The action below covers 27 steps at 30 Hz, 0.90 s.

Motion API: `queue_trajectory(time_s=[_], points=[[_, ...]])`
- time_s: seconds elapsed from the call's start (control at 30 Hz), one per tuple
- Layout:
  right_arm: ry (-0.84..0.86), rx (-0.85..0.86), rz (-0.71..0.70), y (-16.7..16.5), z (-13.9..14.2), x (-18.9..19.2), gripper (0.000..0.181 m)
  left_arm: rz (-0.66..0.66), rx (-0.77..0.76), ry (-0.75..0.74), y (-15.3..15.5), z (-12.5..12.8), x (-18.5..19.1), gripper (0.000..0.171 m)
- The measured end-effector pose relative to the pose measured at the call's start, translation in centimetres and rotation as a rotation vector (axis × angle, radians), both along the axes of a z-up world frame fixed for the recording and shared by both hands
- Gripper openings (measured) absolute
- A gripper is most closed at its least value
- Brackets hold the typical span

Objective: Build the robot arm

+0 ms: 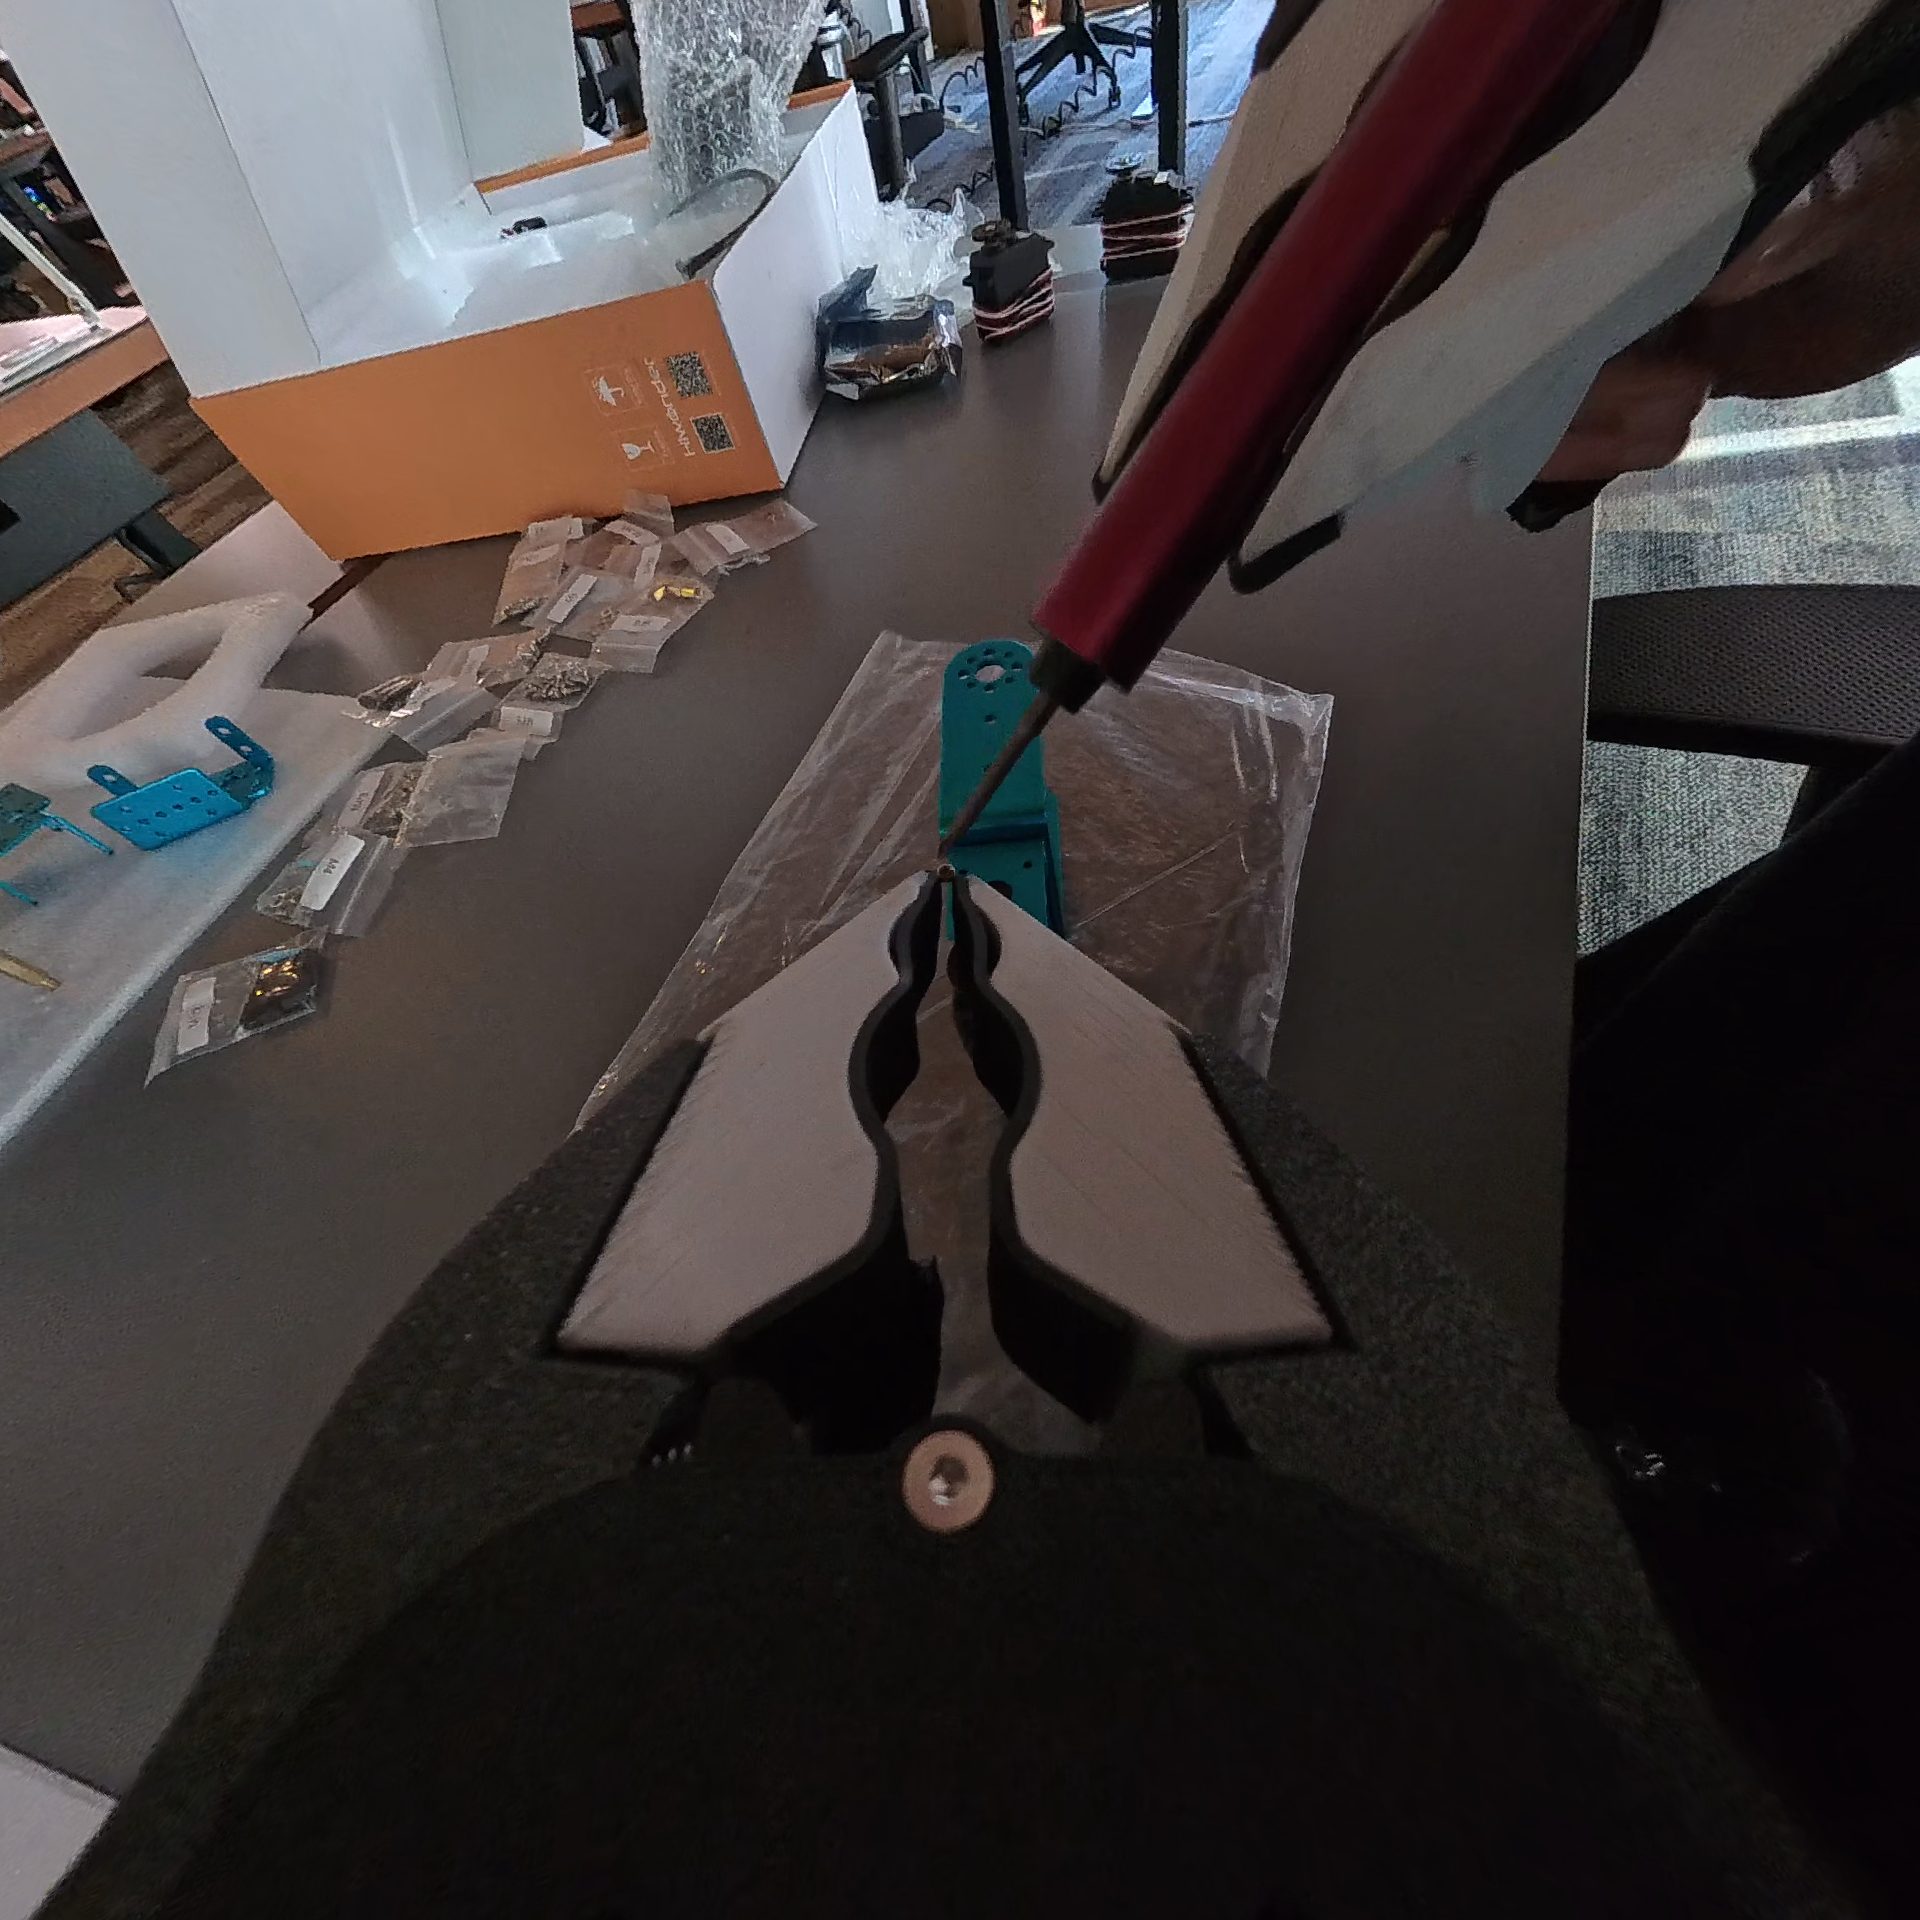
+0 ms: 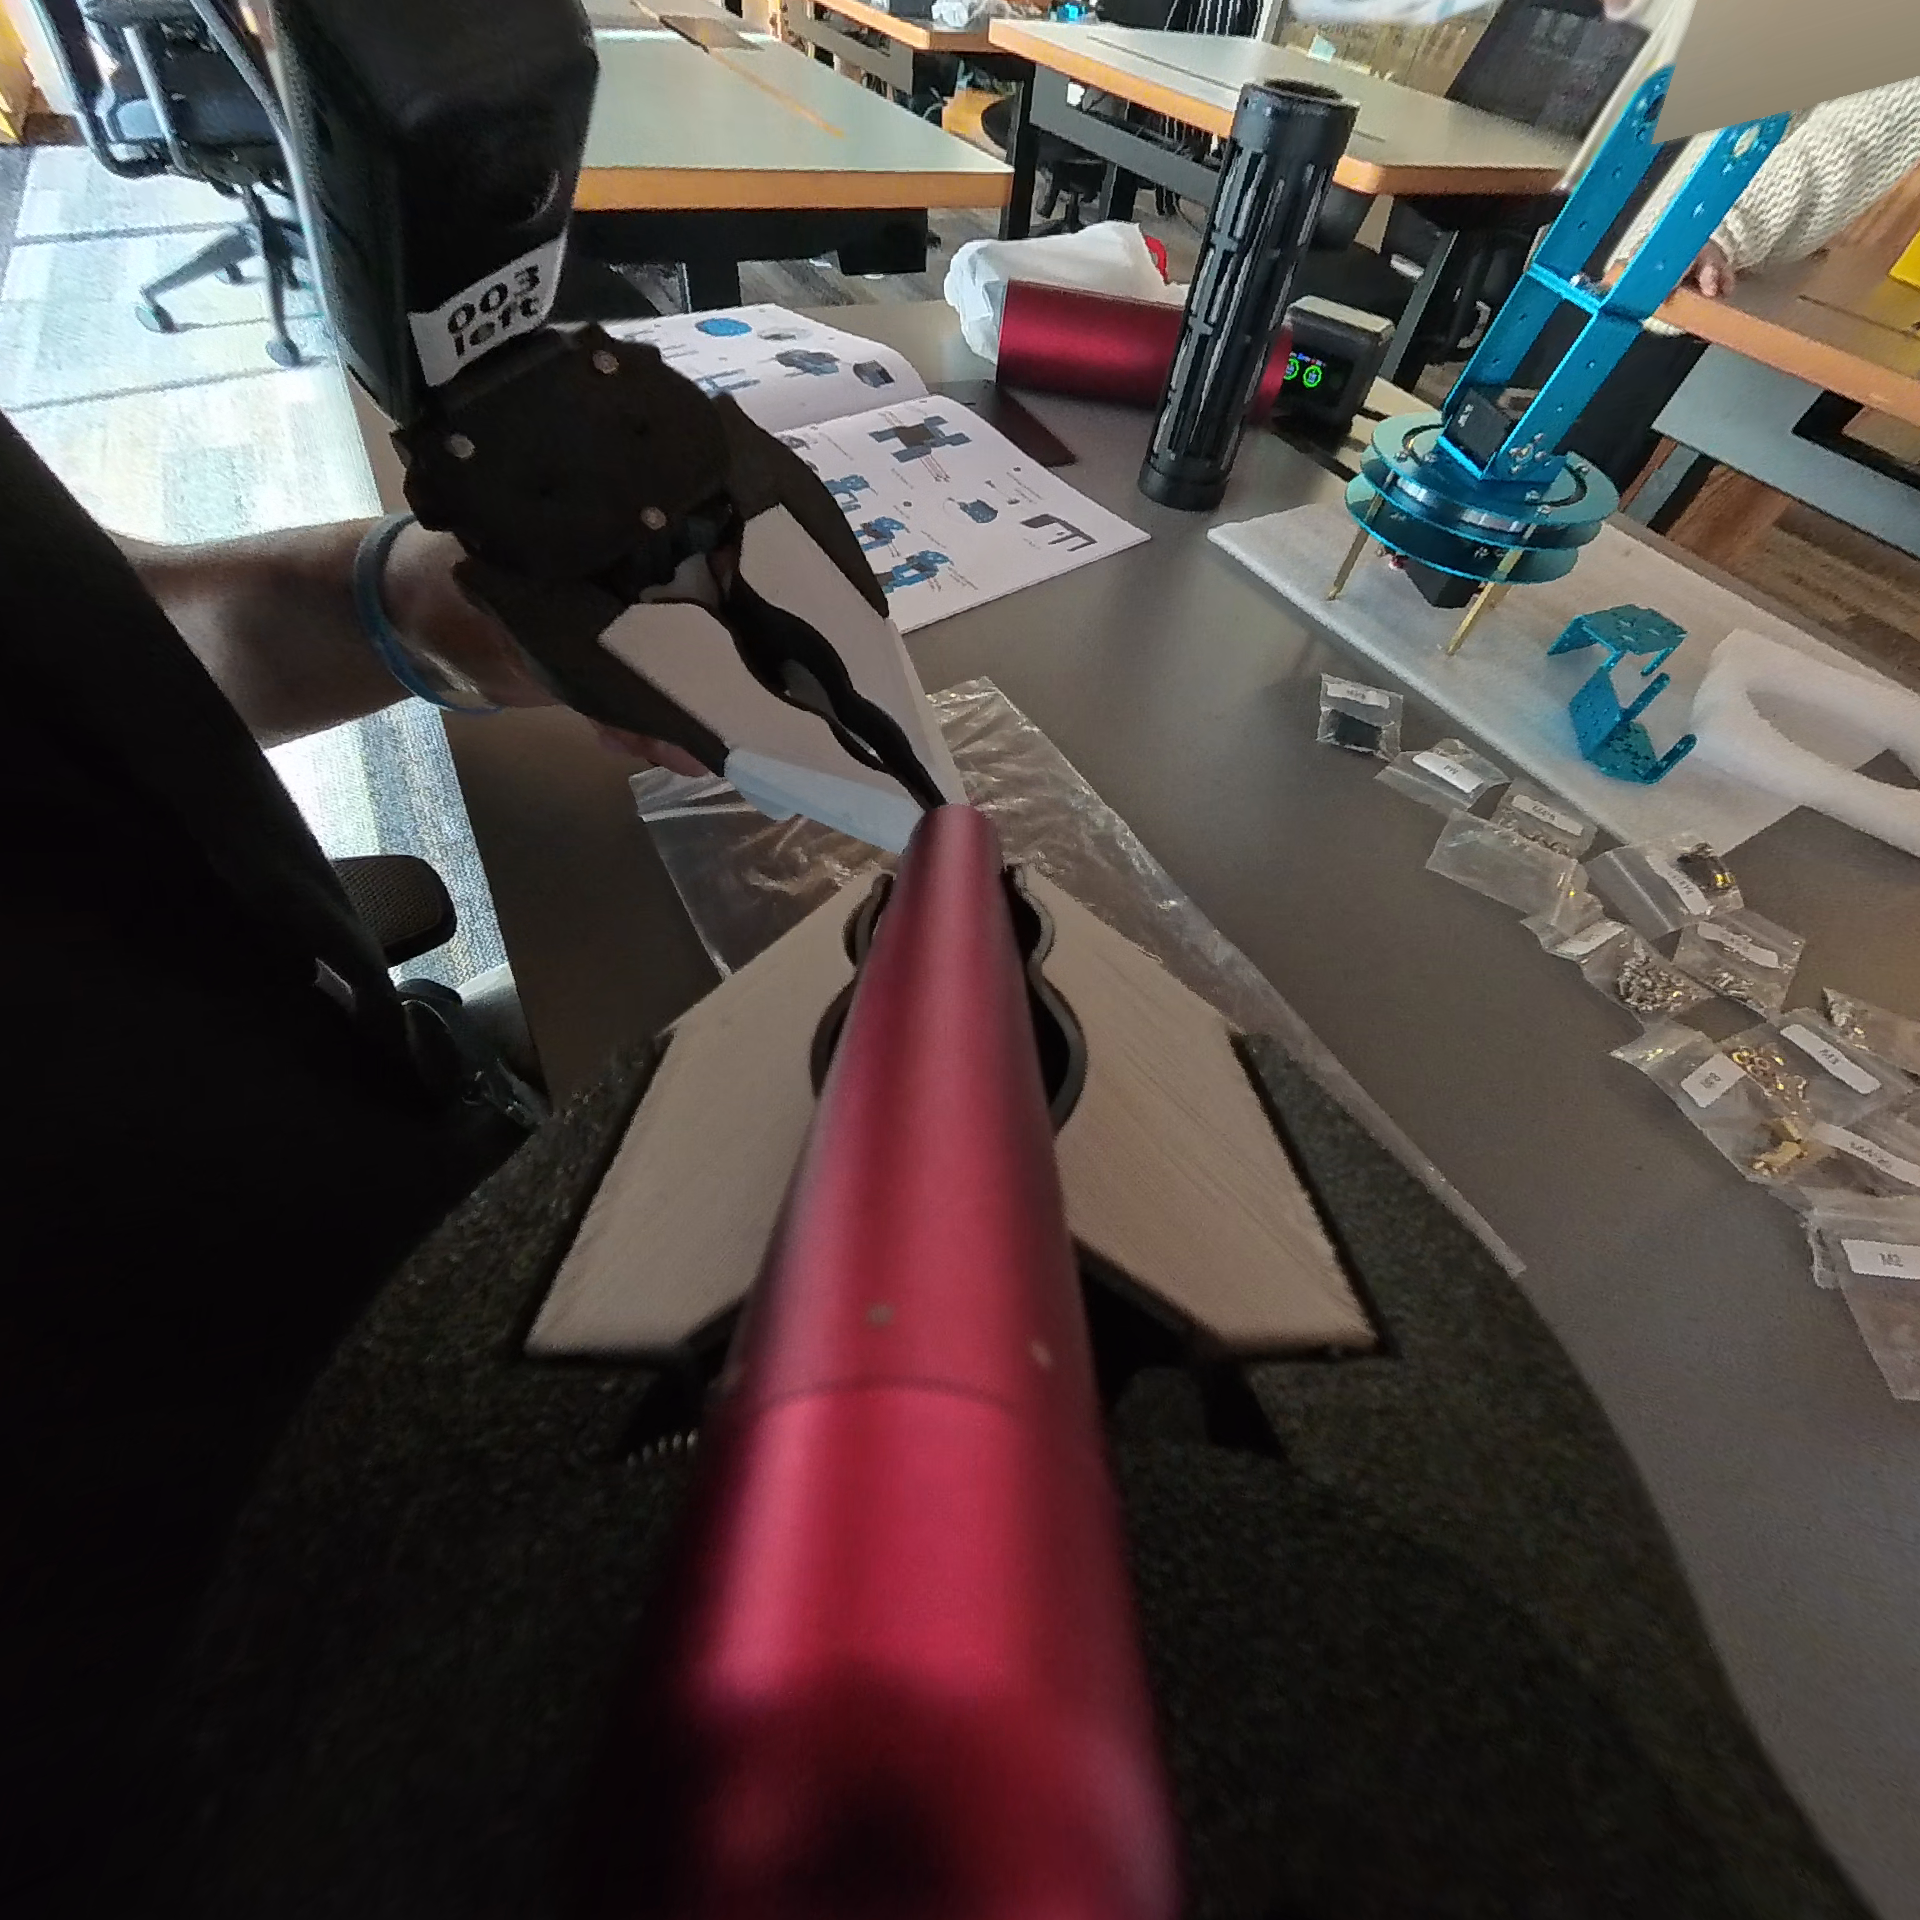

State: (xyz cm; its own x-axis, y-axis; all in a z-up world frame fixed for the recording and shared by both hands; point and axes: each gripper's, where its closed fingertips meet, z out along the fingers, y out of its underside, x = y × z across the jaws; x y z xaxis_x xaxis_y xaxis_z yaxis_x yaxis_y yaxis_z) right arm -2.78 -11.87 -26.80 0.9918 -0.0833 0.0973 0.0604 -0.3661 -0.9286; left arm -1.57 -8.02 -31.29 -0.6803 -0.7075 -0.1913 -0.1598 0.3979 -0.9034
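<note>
My left gripper point(image 1: 943, 883) is shut, pinching a tiny screw point(image 1: 943, 871) at its fingertips, just in front of a teal metal bracket point(image 1: 987, 727) that stands on a clear plastic bag point(image 1: 1195, 831). My right gripper point(image 2: 951, 883) is shut on a red screwdriver point(image 2: 914, 1195). In the left wrist view the screwdriver point(image 1: 1226, 416) comes down from the upper right, held by the right gripper point(image 1: 1184, 530), and its thin bit touches the screw. In the right wrist view the left gripper point(image 2: 940, 795) meets the screwdriver's far end; the bit and screw are hidden there.
An orange and white open box point(image 1: 499, 416), several small bags of hardware point(image 1: 468, 748), blue brackets point(image 1: 187, 800) on white foam and two servos point(image 1: 1013, 281) lie on the grey table. An open manual point(image 2: 935, 488), a black cylinder point(image 2: 1236, 291) and a blue arm base point(image 2: 1475, 478) stand farther off. Tip to tip, the grippers are about 7 cm apart.
</note>
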Motion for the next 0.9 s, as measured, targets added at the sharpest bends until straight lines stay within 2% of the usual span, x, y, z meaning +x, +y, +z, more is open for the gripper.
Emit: queue_trajectory(time_s=[0.9], points=[[-0.012,-0.066,0.005,-0.32,-0.97,-0.2,0.022,-0.007,0.083,-0.011,-0.3,-0.96,-0.24,0.0]])
